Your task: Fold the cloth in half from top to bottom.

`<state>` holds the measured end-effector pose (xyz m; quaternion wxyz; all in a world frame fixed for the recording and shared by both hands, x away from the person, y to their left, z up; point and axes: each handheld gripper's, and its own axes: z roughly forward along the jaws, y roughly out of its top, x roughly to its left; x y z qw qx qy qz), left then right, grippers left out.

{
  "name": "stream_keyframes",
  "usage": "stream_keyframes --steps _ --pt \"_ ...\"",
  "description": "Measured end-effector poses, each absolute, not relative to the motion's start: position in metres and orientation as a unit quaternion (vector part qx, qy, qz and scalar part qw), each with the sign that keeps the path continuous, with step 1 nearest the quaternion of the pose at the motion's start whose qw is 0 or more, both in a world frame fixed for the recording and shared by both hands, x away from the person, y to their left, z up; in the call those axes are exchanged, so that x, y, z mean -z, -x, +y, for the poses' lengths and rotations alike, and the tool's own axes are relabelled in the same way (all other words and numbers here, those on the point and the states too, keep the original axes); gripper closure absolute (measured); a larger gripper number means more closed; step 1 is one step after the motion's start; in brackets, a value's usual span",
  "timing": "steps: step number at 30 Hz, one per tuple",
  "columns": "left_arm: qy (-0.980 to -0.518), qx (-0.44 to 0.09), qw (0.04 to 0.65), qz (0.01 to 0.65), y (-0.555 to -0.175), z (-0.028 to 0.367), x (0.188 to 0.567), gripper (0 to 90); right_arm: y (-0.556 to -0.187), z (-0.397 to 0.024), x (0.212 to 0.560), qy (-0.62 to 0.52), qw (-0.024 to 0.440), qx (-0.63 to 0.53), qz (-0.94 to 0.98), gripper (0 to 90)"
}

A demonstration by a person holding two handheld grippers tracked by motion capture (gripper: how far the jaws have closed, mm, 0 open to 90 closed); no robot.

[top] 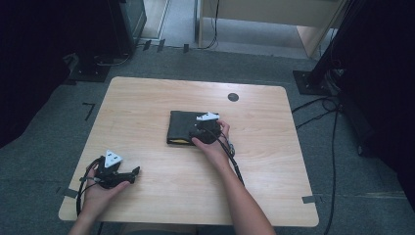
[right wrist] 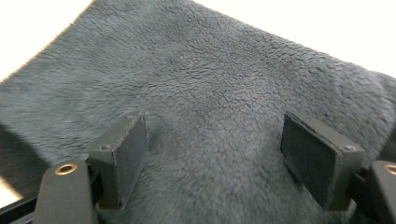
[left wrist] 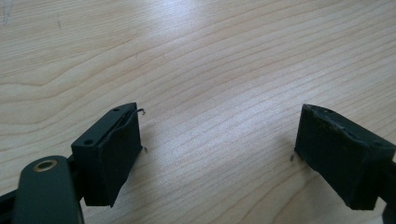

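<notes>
I am working on the folded dark cloth (top: 183,127), a fleecy grey towel that lies near the middle of the wooden surface (top: 147,98), with a thin yellow edge showing at its near side. My judgement is that the step in hand is the approach for a grasp: the right hand-held gripper (top: 203,131) is over the right part of the cloth, but nothing is taken yet.

In the right gripper view, the right hand-held gripper (right wrist: 212,154) has its jaws standing wide apart, with the soft pile of the cloth (right wrist: 210,93) spread under and between them. The pads seem to rest on or just above the fabric; I cannot tell if they really touch it. They press on nothing, so the cloth is not held.

The left hand-held gripper (top: 115,174) rests near the front left corner of the surface, well apart from the cloth. In the left gripper view, the left hand-held gripper (left wrist: 217,154) is also wide open, and between its jaws is only bare wood (left wrist: 210,70).

For the next move, I think the right jaws must go down onto an edge or a fold of the cloth and then close, so that a layer is pinched. A flat grasp in the middle could slip over the pile.
</notes>
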<state>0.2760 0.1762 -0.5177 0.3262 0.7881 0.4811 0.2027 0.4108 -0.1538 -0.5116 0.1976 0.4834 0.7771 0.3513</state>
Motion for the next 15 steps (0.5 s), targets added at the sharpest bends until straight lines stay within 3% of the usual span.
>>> stream_keyframes --steps 5,8,15 --pt "-0.787 -0.203 0.326 0.482 -0.278 0.175 0.518 14.0 -0.394 -0.133 0.49 -0.454 0.213 -0.391 0.772 28.6" --pt "-0.788 -0.203 0.326 0.482 -0.278 0.175 0.518 14.1 -0.386 -0.104 0.487 -0.424 0.275 -0.342 0.792 31.3" --pt "-0.788 -0.203 0.326 0.482 -0.278 0.176 0.518 14.2 -0.385 -0.097 0.513 -0.438 0.224 -0.354 0.795 31.7"
